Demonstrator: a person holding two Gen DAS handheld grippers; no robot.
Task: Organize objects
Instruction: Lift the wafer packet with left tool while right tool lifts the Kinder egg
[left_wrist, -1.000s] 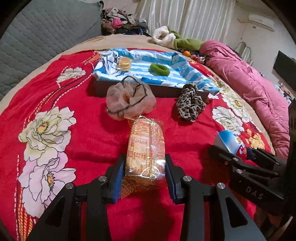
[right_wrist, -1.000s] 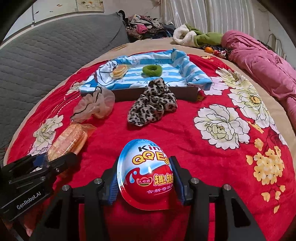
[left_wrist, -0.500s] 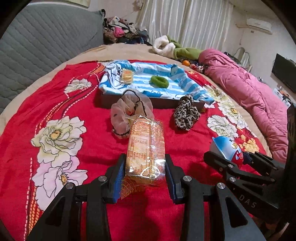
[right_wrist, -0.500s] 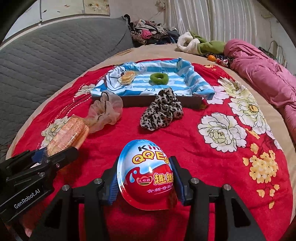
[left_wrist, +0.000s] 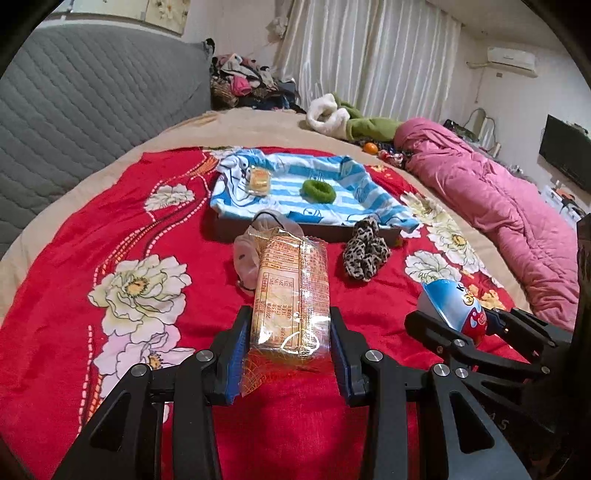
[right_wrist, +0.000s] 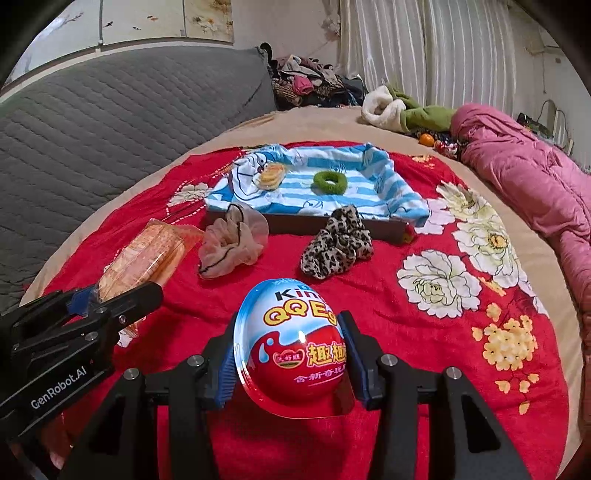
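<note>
Now the carry step looks under way: the left gripper (left_wrist: 288, 350) clamps a wrapped biscuit packet (left_wrist: 290, 295) and the right gripper (right_wrist: 291, 354) clamps a toy egg (right_wrist: 291, 339), both above the bed's red blanket (right_wrist: 388, 332). Beyond lie two scrunchies; farther off, the cloth-lined tray (right_wrist: 314, 221) probably wants both carried over and released inside.

The left gripper (left_wrist: 288, 354) clamps a clear-wrapped biscuit packet (left_wrist: 290, 295) between its blue pads, the pack pointing away over the red floral blanket (left_wrist: 122, 280). To the right, the right gripper (left_wrist: 476, 332) grips a blue-and-red toy egg (left_wrist: 452, 308). Farther off lie a sheer scrunchie (left_wrist: 245, 254) — partly behind the packet — and a leopard scrunchie (left_wrist: 365, 253), near a tray (left_wrist: 325, 232) lined with striped cloth, holding a green scrunchie (left_wrist: 317, 191).
</note>
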